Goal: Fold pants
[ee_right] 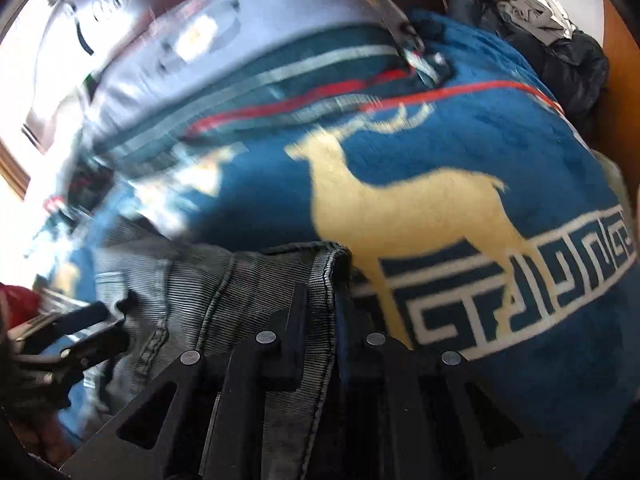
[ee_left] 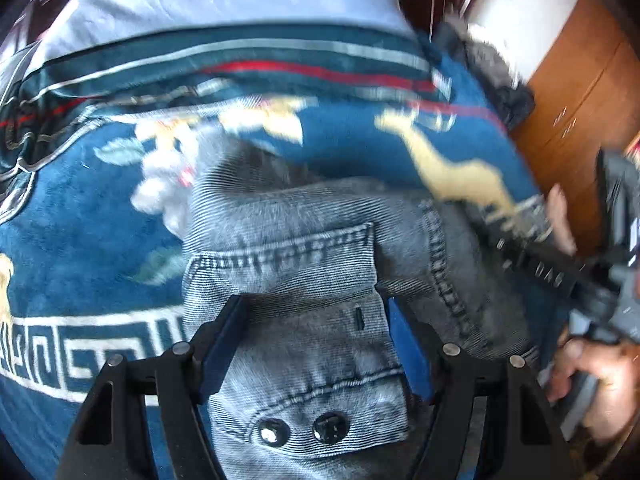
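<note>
- The left claw (ee_left: 316, 344) is straddling the waistband end of the pants (ee_left: 304, 264), its blue-padded fingers (ee_left: 218, 354) lying either side of the buttoned denim flap; whether the pads are actually pressing the cloth I cannot tell, since a gap is showing on the right side; the waistband is probably being taken here because the stiff band gives a firm edge to lift.
- The pants are lying bunched on the bed, on a blue blanket (ee_left: 80, 208) with a deer pattern, towards its near edge by the white key border.
- The left claw is pointing forward and down over the denim, low to the blanket.
- The right claw (ee_right: 320, 320) is pinching a hemmed edge of the pants between nearly closed fingers (ee_right: 294, 336); judging by this, both ends are being held so the cloth can be carried over as one fold.
- The right hand (ee_left: 592, 364) is wrapping the handle, the claw angling in from the blanket's right side.
</note>
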{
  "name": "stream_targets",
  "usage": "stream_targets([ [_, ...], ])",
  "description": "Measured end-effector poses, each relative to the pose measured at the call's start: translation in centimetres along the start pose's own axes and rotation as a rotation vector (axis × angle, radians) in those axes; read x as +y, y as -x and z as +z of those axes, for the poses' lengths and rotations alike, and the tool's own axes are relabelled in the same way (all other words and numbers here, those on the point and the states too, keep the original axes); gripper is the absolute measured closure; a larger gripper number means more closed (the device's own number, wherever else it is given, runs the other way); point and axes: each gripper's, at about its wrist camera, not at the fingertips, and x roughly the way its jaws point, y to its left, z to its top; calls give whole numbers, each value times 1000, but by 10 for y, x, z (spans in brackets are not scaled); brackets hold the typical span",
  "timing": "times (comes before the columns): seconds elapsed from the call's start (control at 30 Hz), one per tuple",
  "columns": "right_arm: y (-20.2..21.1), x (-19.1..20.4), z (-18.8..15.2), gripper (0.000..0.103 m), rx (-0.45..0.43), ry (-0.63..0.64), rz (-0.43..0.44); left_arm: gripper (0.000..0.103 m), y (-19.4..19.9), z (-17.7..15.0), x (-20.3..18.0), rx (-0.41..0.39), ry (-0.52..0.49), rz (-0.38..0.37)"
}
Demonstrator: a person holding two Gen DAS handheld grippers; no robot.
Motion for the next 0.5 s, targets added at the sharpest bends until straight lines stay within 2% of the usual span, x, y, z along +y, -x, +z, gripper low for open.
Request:
stream_targets([
  [0.07, -7, 0, -3, 92, 13, 12, -38, 30, 1, -3, -4, -17, -15, 18],
  [0.17, -3, -3, -4, 90, 9, -3, -40, 30, 16, -2, 7, -36, 35, -42],
  [0.23, 8, -10, -2, 79, -4, -41, 5, 30, 29, -5, 15, -51, 62, -76],
  [0.4, 49, -25, -28, 78, 0, -119, 160, 30, 59, -33, 24, -74, 78, -132],
  [0.5, 62, -26, -52, 78, 35, -131, 223, 30, 67, -54, 14, -68, 18, -113],
])
